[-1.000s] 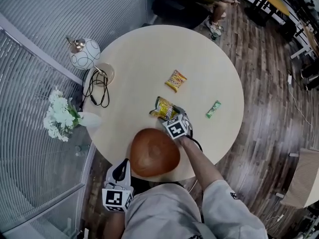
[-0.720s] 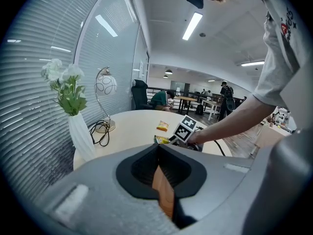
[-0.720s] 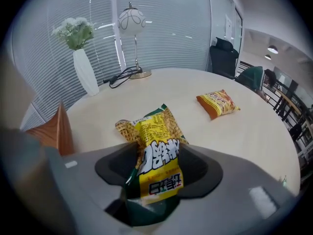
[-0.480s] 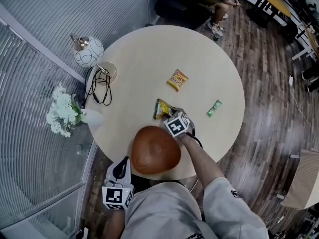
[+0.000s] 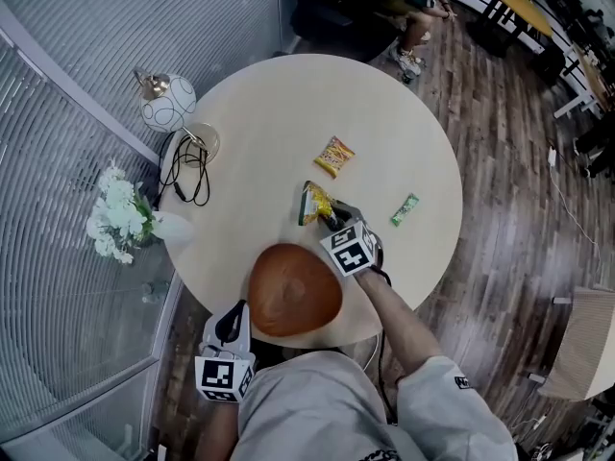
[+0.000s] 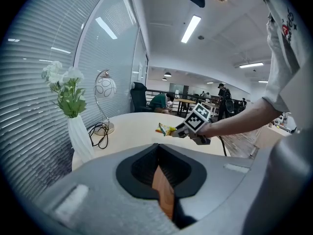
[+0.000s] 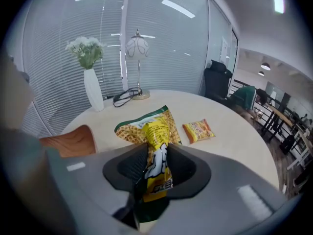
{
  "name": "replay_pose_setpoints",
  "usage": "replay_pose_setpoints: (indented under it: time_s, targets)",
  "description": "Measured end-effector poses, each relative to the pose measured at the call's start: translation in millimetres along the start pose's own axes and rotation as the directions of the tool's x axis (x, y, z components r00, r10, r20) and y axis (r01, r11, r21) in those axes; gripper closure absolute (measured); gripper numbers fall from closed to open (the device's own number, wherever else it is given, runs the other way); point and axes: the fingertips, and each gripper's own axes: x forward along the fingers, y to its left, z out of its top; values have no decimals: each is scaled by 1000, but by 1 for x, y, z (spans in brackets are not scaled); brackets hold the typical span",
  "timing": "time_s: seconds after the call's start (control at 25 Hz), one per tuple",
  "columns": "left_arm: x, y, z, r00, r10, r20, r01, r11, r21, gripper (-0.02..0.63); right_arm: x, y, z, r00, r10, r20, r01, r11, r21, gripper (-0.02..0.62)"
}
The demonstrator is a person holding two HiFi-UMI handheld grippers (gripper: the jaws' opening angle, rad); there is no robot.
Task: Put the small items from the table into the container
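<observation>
The right tongs (image 7: pixel 152 169) are closing on the yellow snack bag (image 7: pixel 149 126); its near end is pinched between the two jaws, and the rest of it fans out ahead of them over the bench (image 5: pixel 259 104); whether its far end touches the bench top, I cannot tell. In the head view the bag is just beyond the wooden bowl (image 5: pixel 295 289), between the bowl and the orange packet (image 5: pixel 334 156); the bowl stands at the near edge of the round bench, directly in front of the person. The left tongs (image 5: pixel 231 328) sit low at the bowl's near left side; their jaws are drawn together with a thin brown strip of the bowl's rim between them, so they are gripping the bowl. The orange packet lies flat towards the middle of the bench, well apart from the bowl; the green packet (image 5: pixel 405 209) lies by itself to the right, near the bench's edge. Along the left edge stands a white vase (image 5: pixel 173 229) of pale flowers; further back is a lamp (image 5: pixel 166 104) with a round white shade; a black cable (image 5: pixel 189 176) lies looped beside the lamp's base. A dark plank floor (image 5: pixel 519 209) surrounds the bench on the right.
</observation>
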Motion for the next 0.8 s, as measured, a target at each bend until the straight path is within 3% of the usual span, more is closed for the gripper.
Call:
replay_pose_setpoints:
  time_s: [0.2, 0.36, 0.6, 0.8]
  targets:
    - [10, -6, 4, 1000, -23, 18, 23, 1000, 2, 618, -57, 25, 28, 995, 49, 92, -43, 997, -70, 469]
    - [14, -10, 7, 999, -34, 28, 34, 999, 3, 618, -87, 68, 20, 988, 124, 92, -113, 986, -119, 469]
    - [17, -11, 9, 999, -38, 38, 38, 999, 1, 618, -92, 145, -28, 970, 244, -20, -242, 942, -232, 469]
    - [16, -11, 8, 999, -36, 34, 36, 999, 0, 618, -76, 187, -71, 951, 260, -170, -308, 854, -420, 469]
